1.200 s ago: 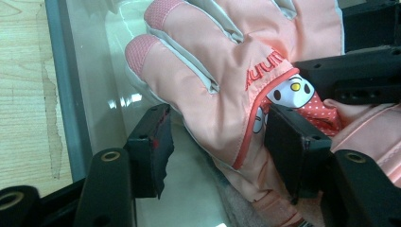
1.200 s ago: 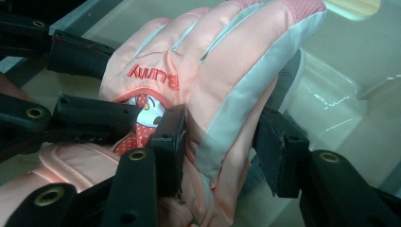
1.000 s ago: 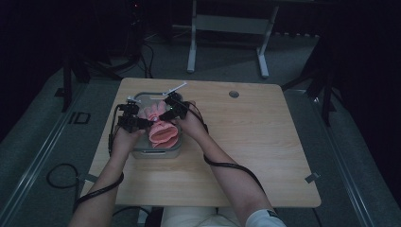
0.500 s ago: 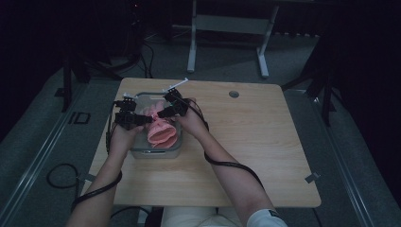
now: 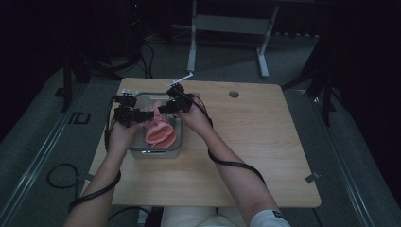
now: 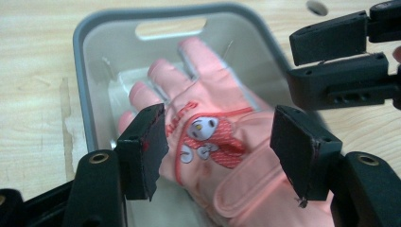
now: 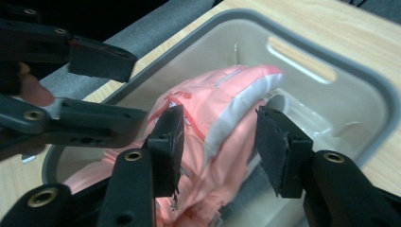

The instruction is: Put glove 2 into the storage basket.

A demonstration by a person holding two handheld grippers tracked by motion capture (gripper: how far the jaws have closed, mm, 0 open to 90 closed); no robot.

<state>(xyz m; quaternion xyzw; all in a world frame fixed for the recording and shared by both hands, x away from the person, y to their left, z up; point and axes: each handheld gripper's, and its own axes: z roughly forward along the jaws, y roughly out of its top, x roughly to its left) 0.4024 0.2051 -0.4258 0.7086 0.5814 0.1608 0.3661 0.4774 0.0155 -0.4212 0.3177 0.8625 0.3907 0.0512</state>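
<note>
A pink glove [image 5: 160, 131] with a cartoon print lies in a grey plastic bin [image 5: 156, 152] on the left of the wooden table. My left gripper [image 5: 141, 115] hovers over the bin's left side, open. In its own view the jaws stand wide apart above the glove [image 6: 208, 142], with nothing between them touching. My right gripper [image 5: 164, 107] hangs over the bin's far right side, also open. Its jaws frame the glove's fingers [image 7: 222, 94] without closing on them. The left gripper [image 7: 90, 90] shows across the bin in the right gripper view.
The bin's rim [image 6: 80, 71] and handle slot [image 6: 170, 28] surround the glove. Bare wooden tabletop [image 5: 255, 142] stretches to the right, with a round cable hole [image 5: 233, 94] near the far edge. A desk frame stands on the floor behind.
My left gripper has shifted a little to the left and the right one slightly back, so the two stand farther apart. The glove stays in the bin.
</note>
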